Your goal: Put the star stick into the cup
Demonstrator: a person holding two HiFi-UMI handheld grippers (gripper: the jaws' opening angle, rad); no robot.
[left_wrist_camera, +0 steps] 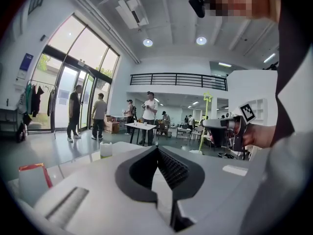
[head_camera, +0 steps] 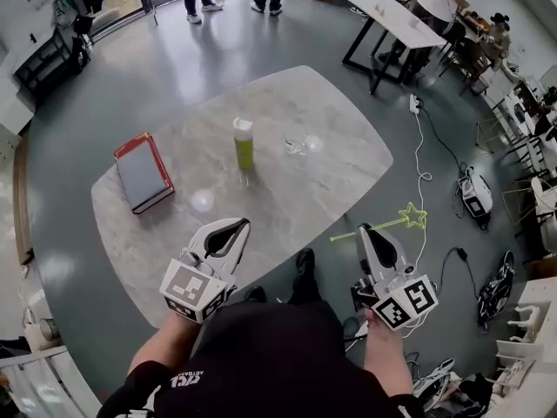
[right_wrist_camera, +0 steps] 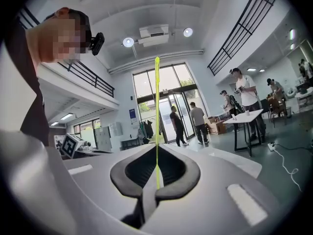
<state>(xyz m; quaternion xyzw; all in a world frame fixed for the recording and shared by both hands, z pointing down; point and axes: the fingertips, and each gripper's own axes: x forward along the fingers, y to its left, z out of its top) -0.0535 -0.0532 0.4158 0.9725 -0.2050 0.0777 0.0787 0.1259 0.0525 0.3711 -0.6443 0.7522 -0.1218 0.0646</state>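
Table (head_camera: 296, 103): pale grey top with a marbled, stone-like look and rounded corners, glossy enough to show light spots.
Book (head_camera: 144, 171): flat on the table's left part, a rectangle with a grey cover and a red edge. I can read no title.
My left gripper (head_camera: 233, 226): over the table's near edge. It has a white shell and black pads, the jaws are pressed together, and nothing is between them (left_wrist_camera: 157, 151). Its cube carries black-and-white square markers, with no words.
My right gripper (head_camera: 370, 231): off the table's near right edge, above the floor. The jaws are closed and pinch the star stick (right_wrist_camera: 157, 187). It has the same white shell and marker cube.
Cup (head_camera: 244, 142): upright near the table's middle. It is tall and round, yellow-green below and white at the top, with no label that I can make out.
Star stick (head_camera: 389, 224): beside the table's right near edge and not touching it. It is a thin yellow-green rod with an open five-point star outline at its far end. The rod runs straight out from between my right pads (right_wrist_camera: 157, 121).
Sleeve print: white letters, too small to read.
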